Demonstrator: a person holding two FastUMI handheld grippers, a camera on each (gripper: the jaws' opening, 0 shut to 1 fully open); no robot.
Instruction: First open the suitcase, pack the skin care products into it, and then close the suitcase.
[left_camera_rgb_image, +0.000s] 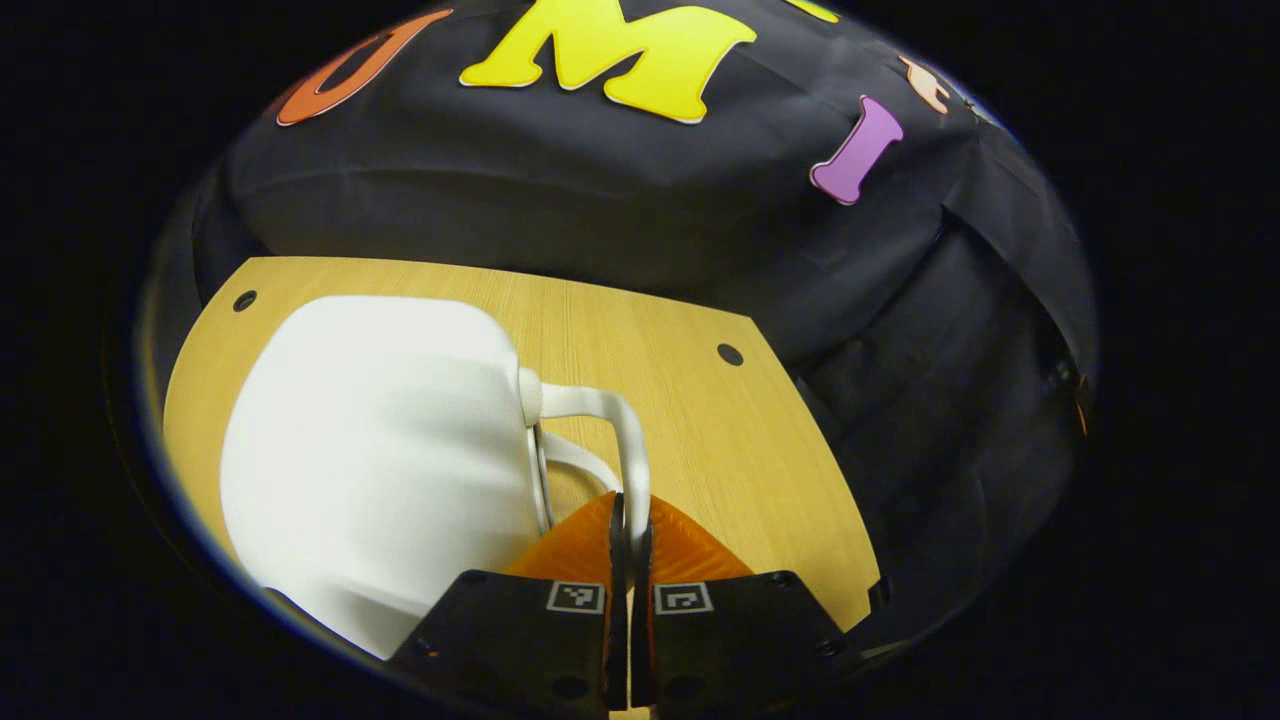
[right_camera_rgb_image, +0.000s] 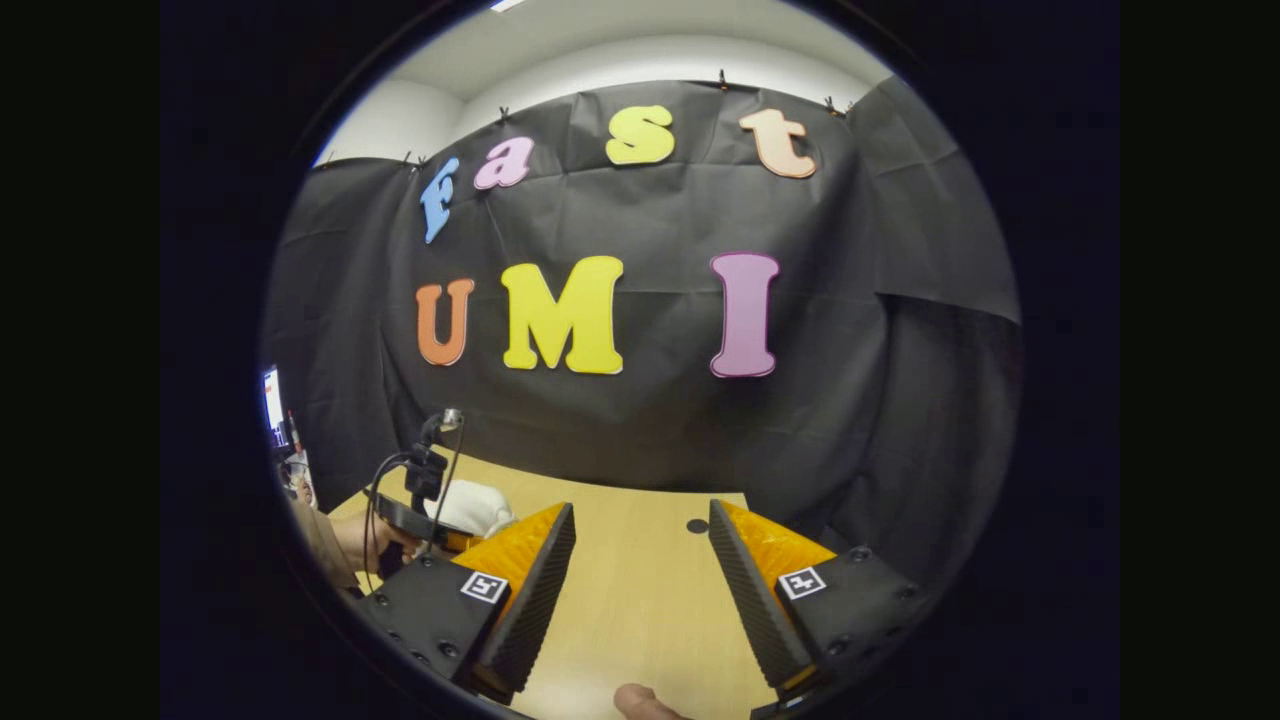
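1. In the left gripper view, the left gripper (left_camera_rgb_image: 630, 530) has its two fingers pinched together on the thin white handle (left_camera_rgb_image: 632, 450) of the suitcase (left_camera_rgb_image: 380, 450).
2. The suitcase is a smooth white shell, lid down, lying on the wooden table (left_camera_rgb_image: 720, 440) just left of the pinched fingers; its handle loops out from the side that faces them.
3. Bare table runs right of the suitcase and behind it, up to the black cloth wall (left_camera_rgb_image: 600, 210).
4. In the right gripper view, the right gripper (right_camera_rgb_image: 640, 580) has its fingers spread wide with nothing between them, above the table (right_camera_rgb_image: 640, 600).
5. Far to its left, a person's hand (right_camera_rgb_image: 360, 540) holds the other gripper, with the suitcase (right_camera_rgb_image: 470, 505) showing as a small white shape beside it.
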